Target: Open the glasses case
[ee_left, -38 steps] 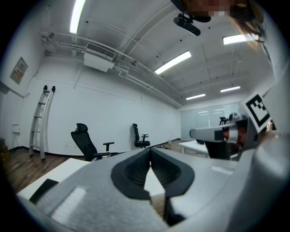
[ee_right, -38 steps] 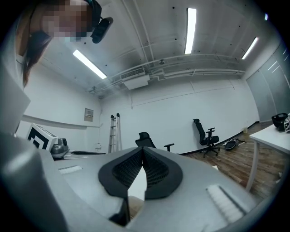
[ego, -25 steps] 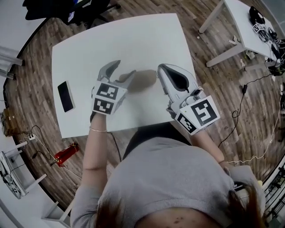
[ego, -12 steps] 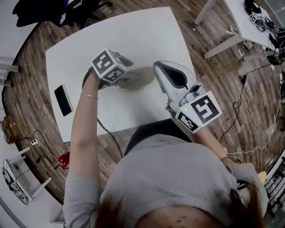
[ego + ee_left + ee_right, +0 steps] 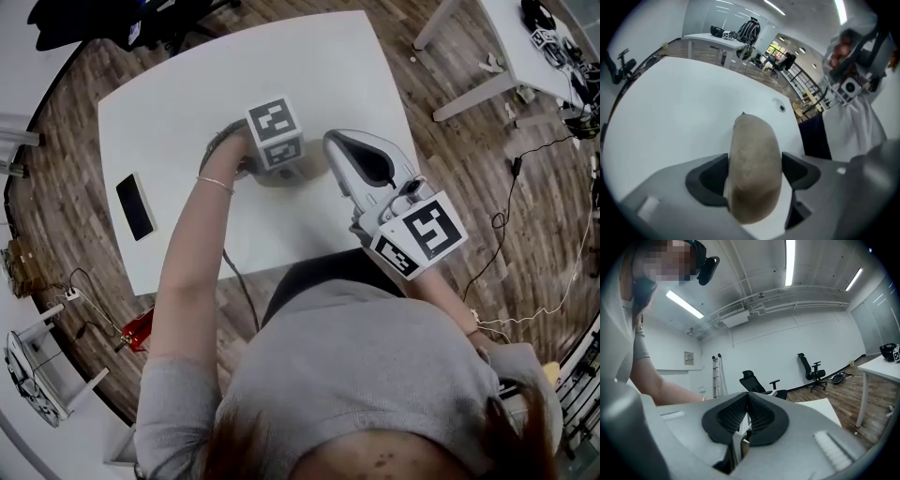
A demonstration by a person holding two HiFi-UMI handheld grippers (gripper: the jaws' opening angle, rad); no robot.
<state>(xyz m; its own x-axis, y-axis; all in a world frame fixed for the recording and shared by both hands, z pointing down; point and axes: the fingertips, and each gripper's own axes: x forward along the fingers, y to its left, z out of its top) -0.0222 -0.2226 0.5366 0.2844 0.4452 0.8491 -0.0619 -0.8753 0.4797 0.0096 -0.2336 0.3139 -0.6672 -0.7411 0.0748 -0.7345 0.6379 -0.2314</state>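
Observation:
In the left gripper view a beige, oblong glasses case (image 5: pixel 752 164) lies shut on the white table (image 5: pixel 675 108). My left gripper (image 5: pixel 754 174) points steeply down over it, one jaw on each long side. Its jaws are opening and the dark pads (image 5: pixel 708 180) stand right at the case's sides without clamping it. From the head view the left gripper (image 5: pixel 272 155) and its marker cube hide most of the case. My right gripper (image 5: pixel 333 142) hovers level just right of it, shut with nothing between the pads (image 5: pixel 749 416).
A black phone (image 5: pixel 136 206) lies near the table's (image 5: pixel 187 103) left edge. The person's body is close against the near edge. A second white table (image 5: pixel 506 47) stands at the far right, with cables on the wooden floor beside it.
The left gripper has swung from left of the case to right over it and tipped downward, so its marker cube now faces up. The right gripper has not moved.

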